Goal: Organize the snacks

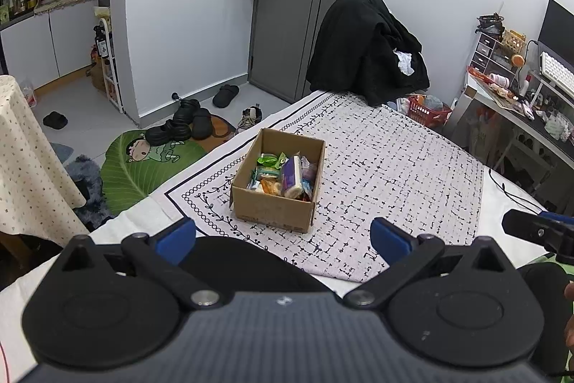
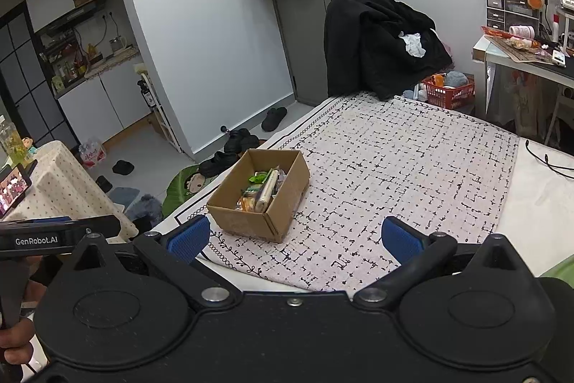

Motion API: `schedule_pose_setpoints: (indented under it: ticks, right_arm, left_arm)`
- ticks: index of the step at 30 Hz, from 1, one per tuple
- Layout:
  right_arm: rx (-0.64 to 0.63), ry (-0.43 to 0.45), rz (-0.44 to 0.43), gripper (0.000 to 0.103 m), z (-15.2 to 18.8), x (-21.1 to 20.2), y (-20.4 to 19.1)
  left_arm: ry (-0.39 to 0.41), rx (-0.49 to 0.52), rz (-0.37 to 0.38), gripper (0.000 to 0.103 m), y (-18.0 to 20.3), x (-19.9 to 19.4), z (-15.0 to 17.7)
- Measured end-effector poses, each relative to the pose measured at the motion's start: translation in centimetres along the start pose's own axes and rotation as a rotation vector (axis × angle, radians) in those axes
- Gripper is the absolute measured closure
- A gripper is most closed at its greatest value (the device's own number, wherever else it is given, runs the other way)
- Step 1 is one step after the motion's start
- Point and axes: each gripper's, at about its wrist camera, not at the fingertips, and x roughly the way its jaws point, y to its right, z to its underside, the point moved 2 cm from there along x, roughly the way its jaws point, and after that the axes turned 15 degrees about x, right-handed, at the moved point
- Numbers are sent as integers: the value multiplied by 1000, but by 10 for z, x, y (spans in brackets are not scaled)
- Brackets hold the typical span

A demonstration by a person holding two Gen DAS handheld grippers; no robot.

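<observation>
Nearest, the left claw (image 1: 283, 239) and the right claw (image 2: 296, 239) both stand wide with nothing between their blue pads, held low over the patterned cloth (image 1: 394, 167) spread on the bed. Beyond them, toward the cloth's left border, sits the cardboard box (image 1: 278, 182) with the snack packets (image 1: 283, 174) heaped inside; none lies loose on the cloth. That fits either packets gathered in or packets waiting to be taken out. Any reach into the box should come from above, square to its walls, pinching one packet at an edge so the thin card does not slide.
</observation>
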Motion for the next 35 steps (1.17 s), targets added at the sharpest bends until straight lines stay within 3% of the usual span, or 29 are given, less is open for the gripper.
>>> schedule_pose_setpoints:
  ticks: [35]
  right_arm:
    - [0,-10,11,0,1,8,-2]
  left_arm:
    - [4,9,3,0,1,6,5]
